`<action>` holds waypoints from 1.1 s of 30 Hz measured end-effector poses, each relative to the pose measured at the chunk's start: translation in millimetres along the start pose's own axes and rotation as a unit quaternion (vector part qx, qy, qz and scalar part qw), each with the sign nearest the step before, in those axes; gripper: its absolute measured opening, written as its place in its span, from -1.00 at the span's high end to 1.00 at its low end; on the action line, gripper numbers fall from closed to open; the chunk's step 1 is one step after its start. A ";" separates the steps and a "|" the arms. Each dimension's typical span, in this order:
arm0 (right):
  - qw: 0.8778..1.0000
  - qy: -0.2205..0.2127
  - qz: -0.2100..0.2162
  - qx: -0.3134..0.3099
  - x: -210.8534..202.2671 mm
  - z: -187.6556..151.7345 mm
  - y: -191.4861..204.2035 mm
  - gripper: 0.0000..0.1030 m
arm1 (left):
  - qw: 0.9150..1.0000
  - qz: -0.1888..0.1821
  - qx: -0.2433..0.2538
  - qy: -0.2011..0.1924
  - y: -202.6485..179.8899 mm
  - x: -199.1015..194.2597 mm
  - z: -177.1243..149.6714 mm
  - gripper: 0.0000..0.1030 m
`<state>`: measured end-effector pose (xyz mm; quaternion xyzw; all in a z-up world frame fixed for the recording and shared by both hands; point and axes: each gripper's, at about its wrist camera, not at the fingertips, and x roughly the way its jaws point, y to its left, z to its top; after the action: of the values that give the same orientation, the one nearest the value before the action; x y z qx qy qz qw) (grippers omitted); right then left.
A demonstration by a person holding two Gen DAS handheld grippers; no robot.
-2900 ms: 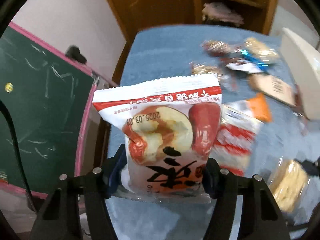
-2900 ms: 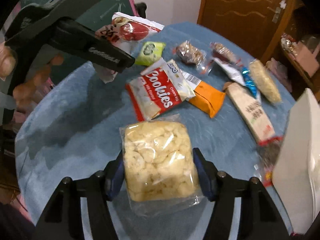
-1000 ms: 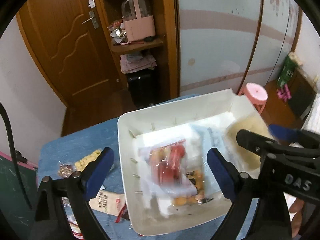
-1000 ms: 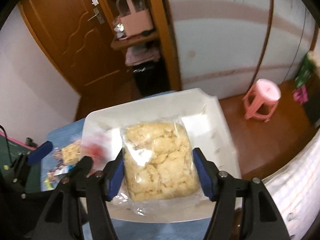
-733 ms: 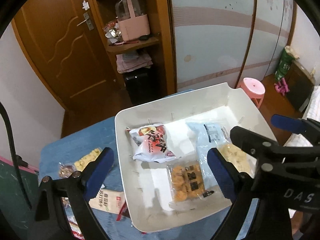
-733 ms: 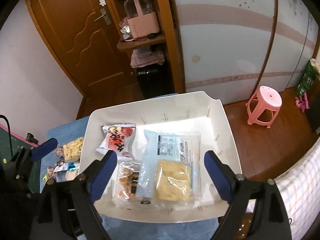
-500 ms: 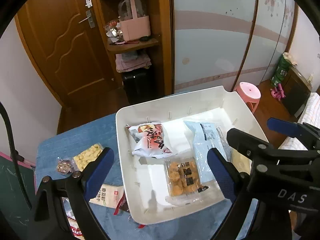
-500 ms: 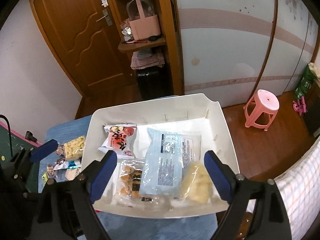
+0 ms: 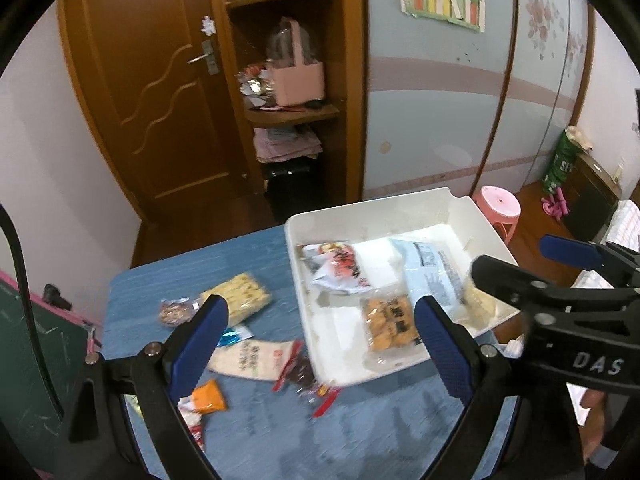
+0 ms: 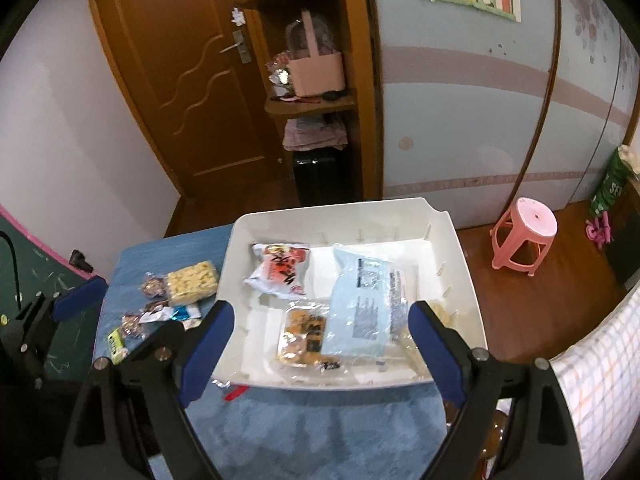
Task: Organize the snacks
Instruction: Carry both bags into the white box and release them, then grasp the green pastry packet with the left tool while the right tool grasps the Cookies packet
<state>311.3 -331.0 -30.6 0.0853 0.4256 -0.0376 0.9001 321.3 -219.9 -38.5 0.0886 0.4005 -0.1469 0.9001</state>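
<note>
Blue table [image 10: 320,432] holds my white tray [image 10: 452,232], four snack packs [image 10: 370,300] inside. Both my left gripper [image 9: 318,334] and right gripper [image 10: 316,338] gape empty; loose snacks [image 9: 236,292] at centre left await.

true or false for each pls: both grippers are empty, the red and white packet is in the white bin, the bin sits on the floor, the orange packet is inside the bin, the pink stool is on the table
1. Both grippers are empty: true. The left gripper and the right gripper stand open with nothing between their fingers.
2. The red and white packet lies in the white bin: true.
3. The bin sits on the floor: false. It rests on the blue table.
4. The orange packet is inside the bin: false. It lies on the table outside it.
5. The pink stool is on the table: false. It stands on the wooden floor beyond the bin.
</note>
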 end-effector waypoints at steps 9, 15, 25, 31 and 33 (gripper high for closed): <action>0.999 -0.012 0.024 -0.033 -35.8 -33.8 54.8 -0.74 | 0.999 0.015 -0.045 -0.009 69.5 -46.0 -41.8 -0.82; 0.996 -0.019 0.056 -0.068 -44.8 -53.5 99.3 -0.74 | 0.996 0.021 -0.084 -0.005 122.4 -64.9 -74.0 -0.82; 0.986 -0.011 0.104 -0.131 -33.0 -76.9 171.1 -0.74 | 0.989 0.105 -0.106 -0.018 200.7 -83.4 -116.4 -0.82; 0.980 0.001 0.118 -0.160 -11.1 -89.0 201.7 -0.74 | 0.985 0.106 -0.133 0.000 242.8 -75.0 -135.4 -0.82; 0.978 0.009 0.124 -0.167 -1.9 -93.0 208.7 -0.74 | 0.984 0.100 -0.148 0.010 255.2 -68.8 -140.7 -0.82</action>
<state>268.6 -108.7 -61.8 -0.0141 0.4199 0.1463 0.8956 265.3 72.6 -69.8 -0.0043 0.4156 0.0052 0.9095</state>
